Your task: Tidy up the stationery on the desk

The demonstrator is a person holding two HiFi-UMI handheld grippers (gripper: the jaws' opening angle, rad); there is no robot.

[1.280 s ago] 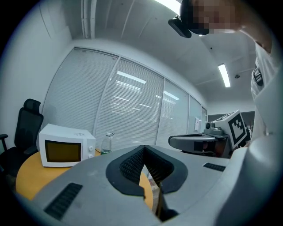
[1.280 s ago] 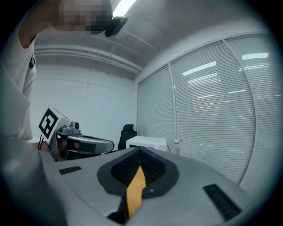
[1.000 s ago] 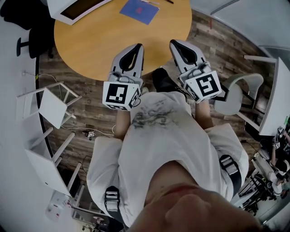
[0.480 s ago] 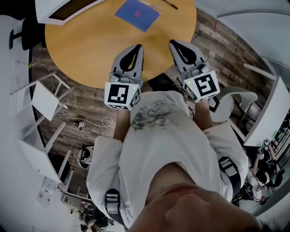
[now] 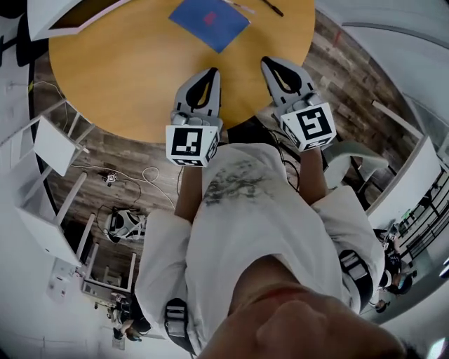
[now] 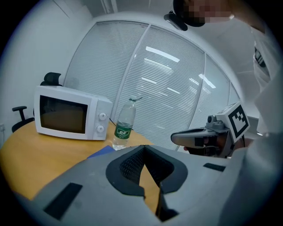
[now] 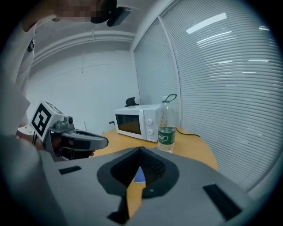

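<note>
A blue notebook [image 5: 209, 19] lies at the far side of the round wooden table [image 5: 126, 77], with a dark pen [image 5: 272, 7] to its right. My left gripper [image 5: 210, 72] and right gripper [image 5: 266, 63] hover side by side over the table's near edge, both shut and empty. In the left gripper view the jaws [image 6: 143, 146] meet in front of the notebook [image 6: 101, 152]. The right gripper [image 7: 140, 150] is shut too, and a strip of the blue notebook [image 7: 139, 175] shows through its gap.
A white microwave [image 6: 70, 117] and a clear water bottle [image 6: 124, 126] stand on the table's far side. White side tables [image 5: 56, 144] stand on the floor at left, a pale chair [image 5: 358, 158] at right. Cables lie on the wood floor [image 5: 151, 175].
Both grippers have moved forward and down toward the table's near edge. More of the table top and the blue notebook has come into the head view. The jaws stay shut.
</note>
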